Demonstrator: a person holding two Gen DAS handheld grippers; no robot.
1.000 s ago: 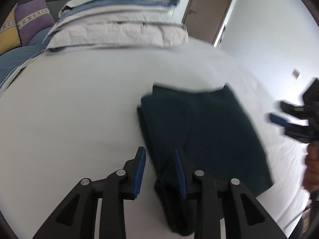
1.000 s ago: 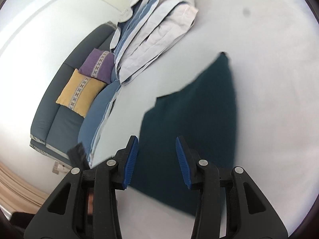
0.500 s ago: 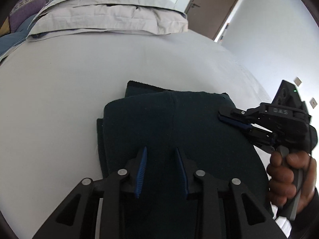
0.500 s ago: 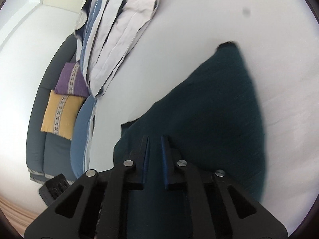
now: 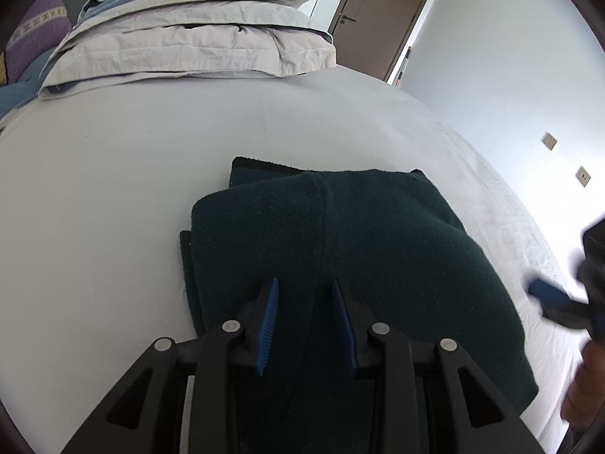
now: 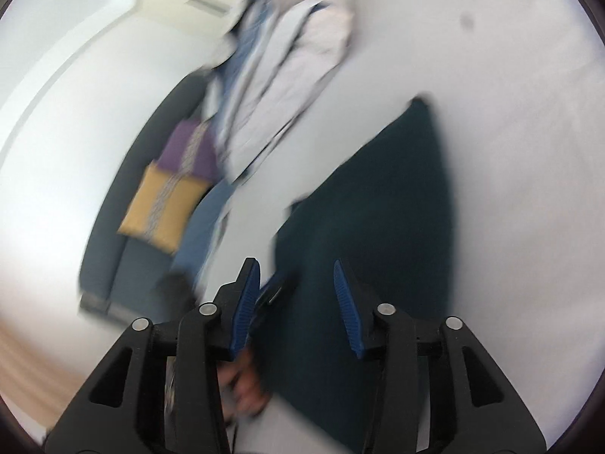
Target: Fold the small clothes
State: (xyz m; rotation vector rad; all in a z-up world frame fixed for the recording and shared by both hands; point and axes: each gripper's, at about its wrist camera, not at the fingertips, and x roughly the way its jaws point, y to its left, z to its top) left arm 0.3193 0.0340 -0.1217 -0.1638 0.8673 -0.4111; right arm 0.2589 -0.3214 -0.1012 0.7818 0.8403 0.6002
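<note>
A dark green garment [image 5: 363,249] lies folded on the white bed sheet [image 5: 132,174]; it also shows, blurred, in the right wrist view [image 6: 382,212]. My left gripper [image 5: 305,287] hovers open over the garment's near edge, holding nothing. My right gripper [image 6: 297,268] is open and empty above the garment's near side; it also appears blurred at the right edge of the left wrist view [image 5: 548,295].
A stack of folded duvets and pillows [image 5: 189,38] lies at the far end of the bed. A dark sofa with purple and yellow cushions [image 6: 170,189] stands beside the bed. A brown door [image 5: 382,11] is at the back.
My right gripper has opened, let go of the garment and pulled away to the right. My left gripper has opened slightly wider. The garment now lies folded over.
</note>
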